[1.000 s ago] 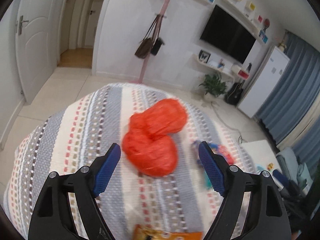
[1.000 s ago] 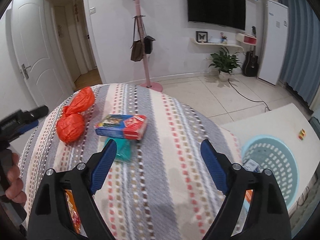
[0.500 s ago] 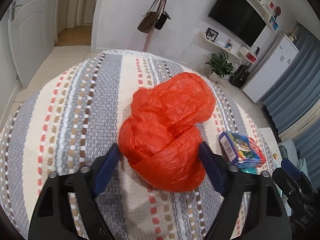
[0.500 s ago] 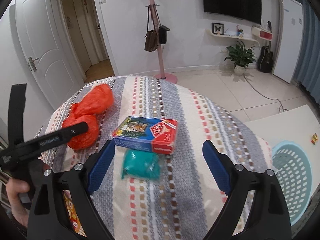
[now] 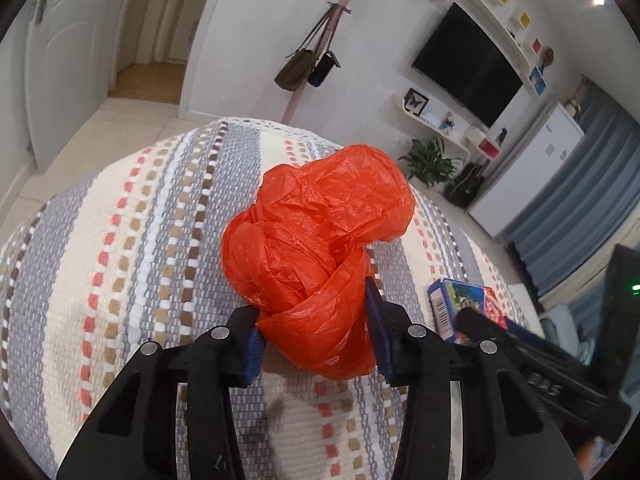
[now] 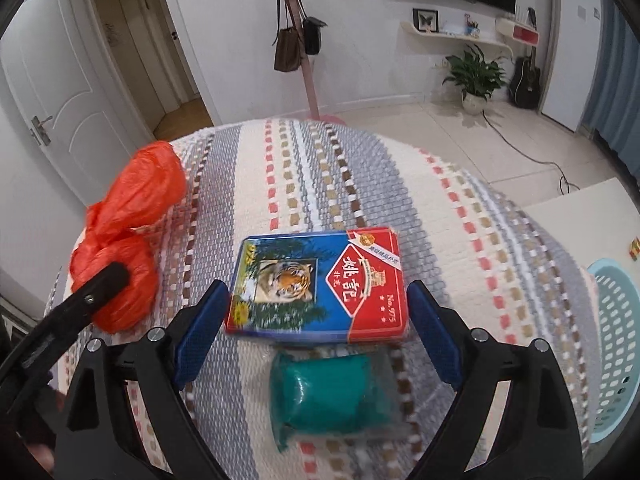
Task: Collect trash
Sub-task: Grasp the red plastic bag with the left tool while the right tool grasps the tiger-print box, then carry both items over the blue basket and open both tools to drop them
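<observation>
A knotted orange plastic bag (image 5: 320, 248) lies on the striped tablecloth (image 5: 132, 264). My left gripper (image 5: 314, 338) is shut on the bag's near lobe, its blue pads pressing both sides. The bag also shows in the right wrist view (image 6: 128, 232), with the left gripper's finger over it. My right gripper (image 6: 316, 320) is open, its pads on either side of the near end of a blue and red card box (image 6: 316, 280). A teal packet (image 6: 332, 392) lies between the right fingers, nearer the camera.
A light blue laundry basket (image 6: 616, 344) stands on the floor at the right of the table. A white low table (image 6: 588, 224) is beside it. A pink coat stand with bags (image 6: 296, 40) stands beyond the table's far edge.
My left gripper moved onto the orange bag and shut on its near lobe. My right gripper moved forward and down until its open fingers came beside the card box.
</observation>
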### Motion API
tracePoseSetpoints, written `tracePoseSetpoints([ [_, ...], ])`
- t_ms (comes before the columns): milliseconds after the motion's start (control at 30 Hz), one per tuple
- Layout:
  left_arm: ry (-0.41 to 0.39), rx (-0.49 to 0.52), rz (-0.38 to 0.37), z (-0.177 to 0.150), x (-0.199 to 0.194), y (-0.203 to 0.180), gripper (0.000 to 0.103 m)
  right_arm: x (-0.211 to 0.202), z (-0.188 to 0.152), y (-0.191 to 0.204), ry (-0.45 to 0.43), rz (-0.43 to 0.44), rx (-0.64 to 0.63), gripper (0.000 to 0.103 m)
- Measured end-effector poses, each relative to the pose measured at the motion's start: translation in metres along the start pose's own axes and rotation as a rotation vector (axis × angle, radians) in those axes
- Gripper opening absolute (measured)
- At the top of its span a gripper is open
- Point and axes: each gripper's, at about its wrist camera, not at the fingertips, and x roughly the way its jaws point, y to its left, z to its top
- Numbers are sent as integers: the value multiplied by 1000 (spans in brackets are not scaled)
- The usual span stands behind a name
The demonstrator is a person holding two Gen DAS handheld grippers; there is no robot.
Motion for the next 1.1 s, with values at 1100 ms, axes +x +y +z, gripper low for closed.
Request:
tracePoseSetpoints([
  [1100,-142,167,-121,-2,-71,-81,42,-99,-5,-24,-256,-103,-83,86],
])
